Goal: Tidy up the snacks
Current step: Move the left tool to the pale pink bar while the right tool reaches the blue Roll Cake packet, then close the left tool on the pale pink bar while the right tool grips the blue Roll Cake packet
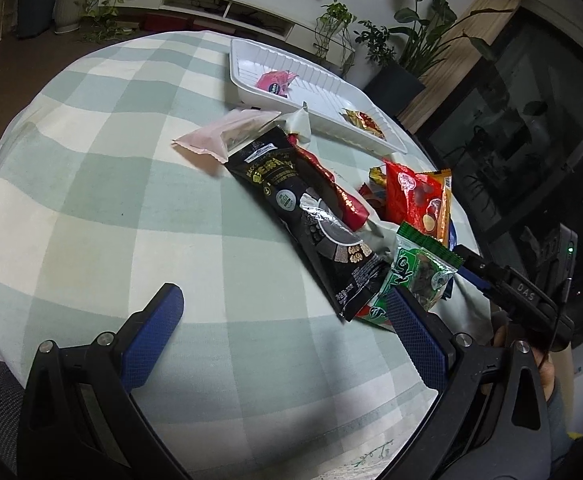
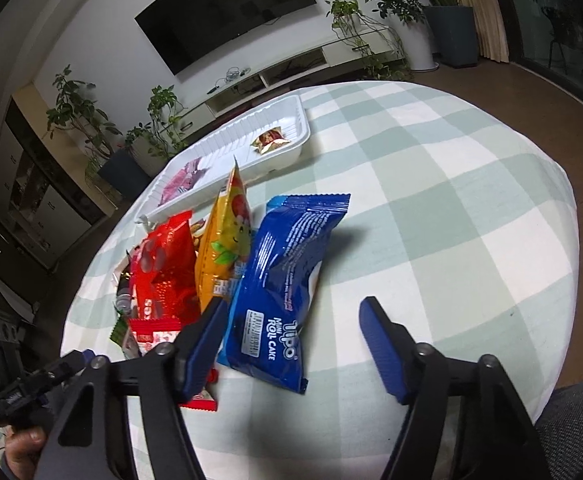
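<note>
The glossy blue plastic roll-cake packet [image 2: 279, 288] lay flat on the green-and-white checked tablecloth [image 2: 431, 200], at the right edge of the snack heap and leaning against the orange pouch [image 2: 225, 240]. You could expect it to be light, puffy and slick, its film crinkling and sliding under the pads, and the cakes inside soft enough to crush. The crimped end seam or a narrow pinch across the near end looked the safest hold.

Your right gripper [image 2: 291, 344] pointed steeply down at that near end. Its jaws were partly open and straddled the packet, the left pad just beside its edge, the right pad apart over bare cloth, with nothing gripped.

Your left gripper [image 1: 287, 336] hung wide and empty over the cloth beside the long black packet [image 1: 311, 216]. The white ribbed plastic tray [image 1: 331, 116] waited beyond with two small snacks inside.
</note>
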The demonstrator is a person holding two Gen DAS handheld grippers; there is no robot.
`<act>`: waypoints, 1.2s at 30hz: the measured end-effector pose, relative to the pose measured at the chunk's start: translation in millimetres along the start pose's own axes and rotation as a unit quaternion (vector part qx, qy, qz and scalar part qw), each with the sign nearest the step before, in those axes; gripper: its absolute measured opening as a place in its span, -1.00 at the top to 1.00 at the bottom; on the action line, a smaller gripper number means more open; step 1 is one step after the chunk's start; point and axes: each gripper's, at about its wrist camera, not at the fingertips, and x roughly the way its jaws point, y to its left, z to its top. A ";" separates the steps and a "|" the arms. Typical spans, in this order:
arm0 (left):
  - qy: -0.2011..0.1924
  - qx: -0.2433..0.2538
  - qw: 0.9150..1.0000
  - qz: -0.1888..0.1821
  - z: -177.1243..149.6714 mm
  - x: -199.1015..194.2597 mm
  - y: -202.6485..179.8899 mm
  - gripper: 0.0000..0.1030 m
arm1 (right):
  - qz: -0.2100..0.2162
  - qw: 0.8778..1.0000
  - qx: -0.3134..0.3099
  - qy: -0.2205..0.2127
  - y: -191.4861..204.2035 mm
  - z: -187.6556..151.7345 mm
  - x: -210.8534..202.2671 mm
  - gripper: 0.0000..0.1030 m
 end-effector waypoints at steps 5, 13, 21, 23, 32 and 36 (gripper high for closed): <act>-0.006 0.000 1.000 -0.002 8.9 -5.6 -0.6 -0.99 | -0.013 1.000 -0.010 0.015 2.9 5.7 8.6 -0.22; -0.016 0.010 1.000 -0.001 16.2 -13.6 -3.0 -0.99 | -0.028 0.999 -0.009 0.043 2.8 18.7 25.5 -0.20; -0.027 0.022 0.999 0.013 27.4 -23.9 -0.3 -0.99 | -0.052 0.997 -0.022 0.048 6.0 26.9 34.0 -0.17; -0.031 0.027 0.999 0.019 32.5 -26.5 0.1 -0.99 | -0.064 0.996 -0.033 0.046 7.3 28.0 36.0 -0.17; -0.015 0.106 0.991 0.078 82.2 -18.5 -1.9 -0.97 | -0.117 0.987 -0.101 0.043 14.1 17.4 32.6 0.05; 0.002 0.139 0.985 0.101 114.0 -1.0 1.1 -0.94 | -0.129 0.984 -0.120 0.039 18.2 14.2 34.3 0.02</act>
